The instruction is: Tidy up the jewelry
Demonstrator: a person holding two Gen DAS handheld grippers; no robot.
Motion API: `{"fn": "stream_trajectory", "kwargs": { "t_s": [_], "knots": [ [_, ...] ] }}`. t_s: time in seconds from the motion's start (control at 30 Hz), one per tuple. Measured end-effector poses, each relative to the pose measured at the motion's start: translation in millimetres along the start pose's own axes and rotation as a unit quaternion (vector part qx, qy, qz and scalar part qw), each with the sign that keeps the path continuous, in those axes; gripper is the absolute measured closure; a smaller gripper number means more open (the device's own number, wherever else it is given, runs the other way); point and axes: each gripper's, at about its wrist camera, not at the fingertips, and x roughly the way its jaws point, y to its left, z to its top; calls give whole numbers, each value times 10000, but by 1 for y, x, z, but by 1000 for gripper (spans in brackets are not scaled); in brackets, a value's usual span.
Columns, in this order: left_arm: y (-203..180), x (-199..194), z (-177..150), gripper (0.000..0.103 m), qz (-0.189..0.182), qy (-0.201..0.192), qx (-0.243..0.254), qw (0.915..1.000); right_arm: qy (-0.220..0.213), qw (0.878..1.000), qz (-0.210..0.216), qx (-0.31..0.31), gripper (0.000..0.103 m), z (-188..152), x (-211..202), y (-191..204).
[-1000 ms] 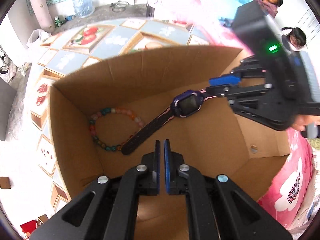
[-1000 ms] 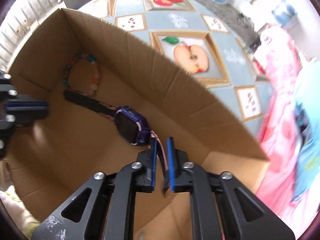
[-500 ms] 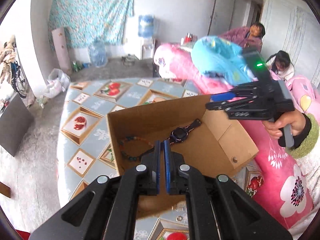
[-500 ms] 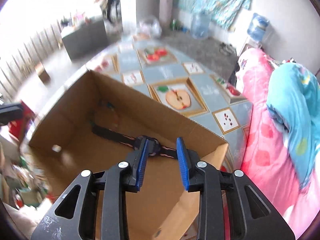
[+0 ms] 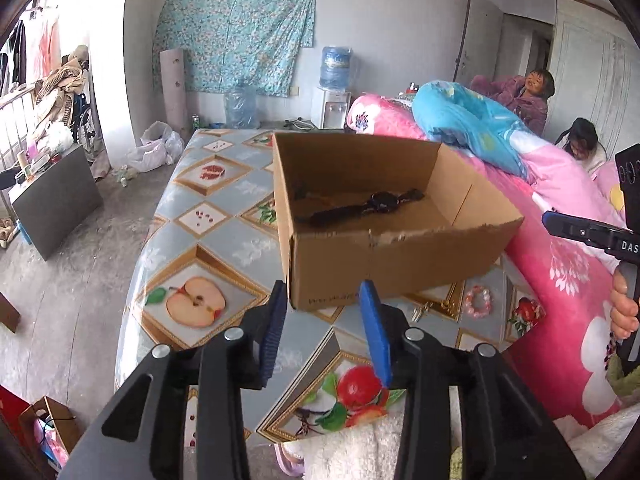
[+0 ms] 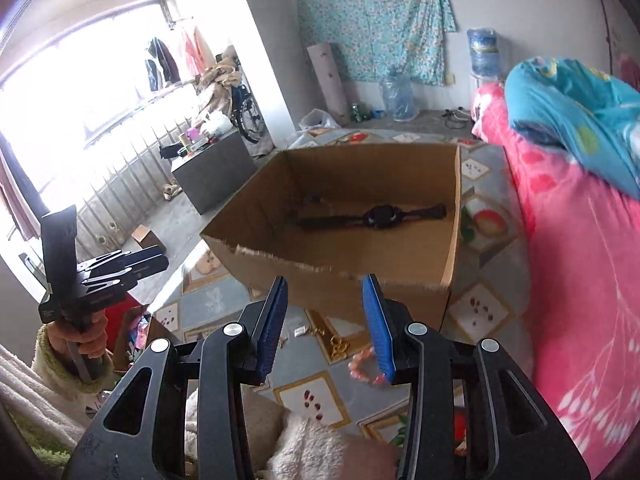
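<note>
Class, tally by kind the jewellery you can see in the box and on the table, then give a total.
Watches: 1, the dark watch in the cardboard box.
Bead bracelets: 1, the pink bracelet on the table; a dim shape in the box is too dark to count.
Small metal pieces: 2, a silvery piece and a gold piece on the table.
Total: 4.

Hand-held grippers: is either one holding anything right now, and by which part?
Nothing is held. The left hand-held gripper and right hand-held gripper have just been opening, with nothing between them; the watch lies in the cardboard box.
</note>
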Motion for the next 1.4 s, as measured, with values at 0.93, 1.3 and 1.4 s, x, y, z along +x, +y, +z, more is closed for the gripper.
{"fn": "stream_trajectory", "kwargs": {
  "t_s": [0.93,1.3,1.4],
  "knots": [
    [10,14,-62,64,545,12,-37,9985,-312,9824,-1034,1523,73,-58,-39,-8],
    [14,-6,-60,64,597,-257,-101,9978,-559,9833,-964,1442,72,-64,-54,7],
    [11,-11,-58,64,616,-292,-99,9976,-632,9832,-926,1439,72,-66,-56,5]
  ]
}}
